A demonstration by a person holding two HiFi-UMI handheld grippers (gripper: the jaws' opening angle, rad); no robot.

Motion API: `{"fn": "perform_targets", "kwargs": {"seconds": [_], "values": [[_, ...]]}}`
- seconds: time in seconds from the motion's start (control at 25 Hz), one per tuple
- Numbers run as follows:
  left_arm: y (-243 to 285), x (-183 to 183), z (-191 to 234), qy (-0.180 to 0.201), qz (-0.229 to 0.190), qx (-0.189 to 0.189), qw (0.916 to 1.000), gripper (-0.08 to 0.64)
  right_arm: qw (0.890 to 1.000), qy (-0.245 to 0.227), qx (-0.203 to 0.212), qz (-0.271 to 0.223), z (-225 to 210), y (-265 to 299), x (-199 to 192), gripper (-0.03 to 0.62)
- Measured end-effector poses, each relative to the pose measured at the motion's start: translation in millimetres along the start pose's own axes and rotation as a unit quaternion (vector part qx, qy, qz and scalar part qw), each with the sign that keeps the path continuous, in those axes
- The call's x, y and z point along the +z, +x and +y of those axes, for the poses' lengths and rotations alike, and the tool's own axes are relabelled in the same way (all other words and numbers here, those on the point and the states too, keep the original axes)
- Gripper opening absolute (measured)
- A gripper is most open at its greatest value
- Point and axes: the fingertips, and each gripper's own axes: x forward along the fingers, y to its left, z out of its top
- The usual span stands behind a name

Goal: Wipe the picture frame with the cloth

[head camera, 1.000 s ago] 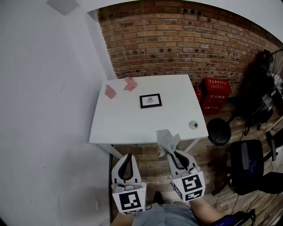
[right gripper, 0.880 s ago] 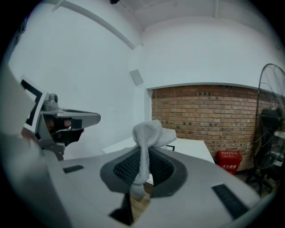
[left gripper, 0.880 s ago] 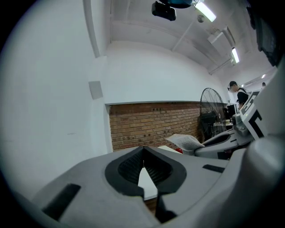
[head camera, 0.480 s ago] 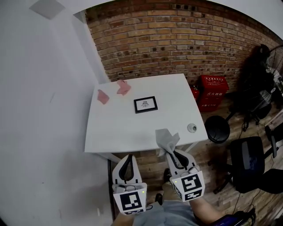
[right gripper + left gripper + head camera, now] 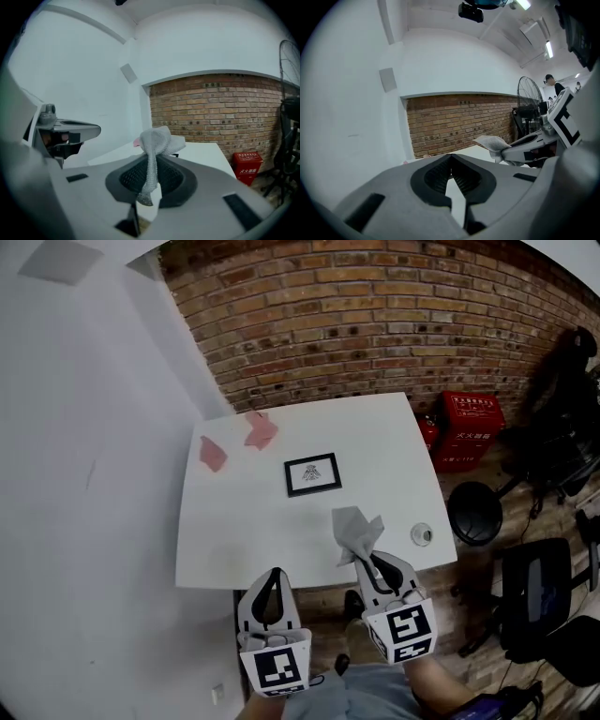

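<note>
Near the middle of the white tabletop [image 5: 234, 531], a little toward its far edge, the picture frame [image 5: 312, 474] lies flat and face up. At the near edge, toward the right corner, the right gripper [image 5: 366, 561] pinches a grey cloth [image 5: 356, 531] between its closed jaws. The cloth bunches up beyond the tips, and a short tail hangs behind them. The left gripper [image 5: 273, 574] hovers at the near edge too, its jaws pressed together on nothing. The frame is well apart from both.

The step in hand looks like the approach to the frame. To do it well, the right gripper should probably bring the loose bunch of cloth, not the hard tips, down onto the glass and sweep from one side to the other. As the frame lies loose, the left gripper could steady one corner so it does not slide. Two pink scraps [image 5: 261, 429] near the far left corner and a small round object [image 5: 422, 534] by the right edge lie off that path.
</note>
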Motion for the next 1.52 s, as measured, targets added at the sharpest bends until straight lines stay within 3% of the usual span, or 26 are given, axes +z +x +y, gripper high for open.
{"fn": "perform_targets", "kwargs": {"seconds": [0.4, 0.88, 1.16, 1.52], "values": [[114.0, 21.1, 18.3, 0.004, 0.015, 0.030, 0.9994, 0.009, 0.999, 0.000, 0.043, 0.018, -58.7, 105.4, 27.1, 0.048], [165.8, 51.6, 44.9, 0.009, 0.007, 0.063, 0.9980, 0.009, 0.997, -0.008, 0.071, -0.004, -84.3, 169.2, 76.9, 0.049], [200.1, 26.7, 75.3, -0.008, 0.031, 0.055, 0.9980, 0.009, 0.997, -0.012, 0.068, 0.023, -79.3, 215.7, 70.6, 0.049], [248.9, -30.4, 118.8, -0.033, 0.082, 0.029, 0.9957, 0.009, 0.993, -0.015, 0.070, 0.091, -55.0, 289.2, 31.5, 0.049]]}}
